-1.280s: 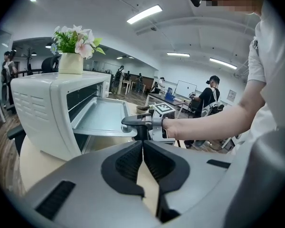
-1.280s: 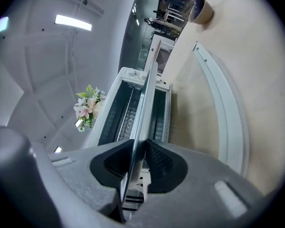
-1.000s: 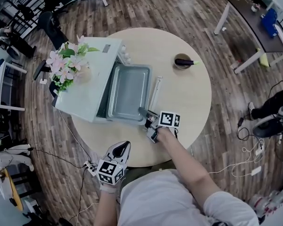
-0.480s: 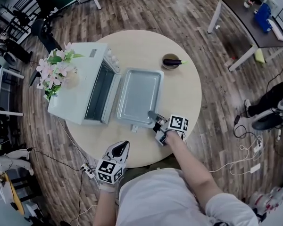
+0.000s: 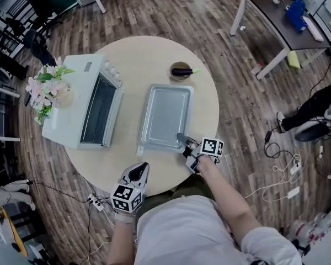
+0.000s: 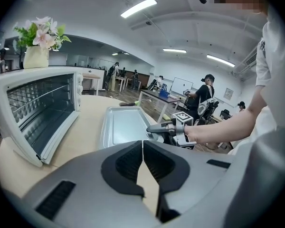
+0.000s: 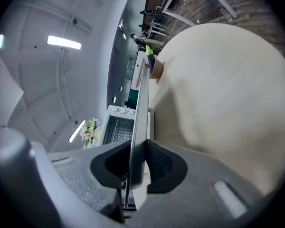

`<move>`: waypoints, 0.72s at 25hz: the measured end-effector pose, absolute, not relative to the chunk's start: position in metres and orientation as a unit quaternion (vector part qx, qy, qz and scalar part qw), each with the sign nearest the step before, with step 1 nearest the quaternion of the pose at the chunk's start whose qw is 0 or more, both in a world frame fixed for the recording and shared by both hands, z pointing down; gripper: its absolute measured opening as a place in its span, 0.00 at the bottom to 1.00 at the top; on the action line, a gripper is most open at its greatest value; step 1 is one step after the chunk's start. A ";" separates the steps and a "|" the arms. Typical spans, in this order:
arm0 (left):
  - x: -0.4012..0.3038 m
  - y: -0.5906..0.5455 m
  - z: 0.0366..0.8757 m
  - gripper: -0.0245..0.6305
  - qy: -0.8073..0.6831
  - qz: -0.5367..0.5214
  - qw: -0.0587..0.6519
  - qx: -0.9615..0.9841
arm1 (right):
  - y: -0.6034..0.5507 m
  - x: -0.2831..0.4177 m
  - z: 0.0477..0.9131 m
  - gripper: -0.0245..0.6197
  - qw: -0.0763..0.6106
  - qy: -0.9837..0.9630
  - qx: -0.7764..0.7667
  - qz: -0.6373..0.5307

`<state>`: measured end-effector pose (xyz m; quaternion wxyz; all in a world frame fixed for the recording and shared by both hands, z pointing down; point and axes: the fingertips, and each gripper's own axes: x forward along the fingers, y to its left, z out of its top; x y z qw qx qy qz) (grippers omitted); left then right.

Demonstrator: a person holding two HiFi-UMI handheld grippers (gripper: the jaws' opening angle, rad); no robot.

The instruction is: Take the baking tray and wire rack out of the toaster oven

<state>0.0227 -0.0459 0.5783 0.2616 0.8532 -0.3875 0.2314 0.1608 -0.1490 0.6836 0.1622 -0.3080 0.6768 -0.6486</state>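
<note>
Two jaws of your right gripper (image 5: 182, 138) are closed narrow on the thin rim of the rectangular silver metal baking tray (image 5: 165, 115), at its corner nearest you on the right side. In the right gripper view the rim runs edge-on between the dark pads, and both press on it. The tray is fully out of the oven and lies flat over the middle of the round beige counter (image 5: 149, 54), its long side running from the near edge toward the far edge. You cannot tell from these views whether it rests on the counter or hangs just above it.

Your left gripper (image 5: 140, 167) is at the near edge of the counter, well apart from the tray. Its jaws are pressed together with nothing between them.

The white box-shaped toaster oven (image 5: 77, 104) stands at the left edge of the counter, just beside the tray, with its door dropped open. The thin bars of the wire rack (image 6: 38, 99) show inside it. Pink and white flowers in a pale vase (image 5: 44, 87) sit on the oven's top. A small brown bowl holding a dark purple aubergine (image 5: 181, 70) stands near the far edge, just beyond the tray.
</note>
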 end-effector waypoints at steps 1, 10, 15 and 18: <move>0.028 -0.046 0.580 0.04 -0.387 0.232 0.262 0.853 | -0.147 0.167 0.684 0.15 0.163 0.677 -0.308 -0.649; 0.067 -0.042 0.590 0.04 -0.377 0.234 0.269 0.855 | -0.129 0.212 0.700 0.15 0.156 0.666 -0.319 -0.655; 0.078 -0.042 0.595 0.04 -0.373 0.236 0.272 0.855 | -0.127 0.228 0.713 0.15 0.143 0.664 -0.334 -0.654; 0.085 -0.044 0.597 0.04 -0.370 0.238 0.275 0.855 | -0.129 0.237 0.718 0.15 0.128 0.672 -0.354 -0.638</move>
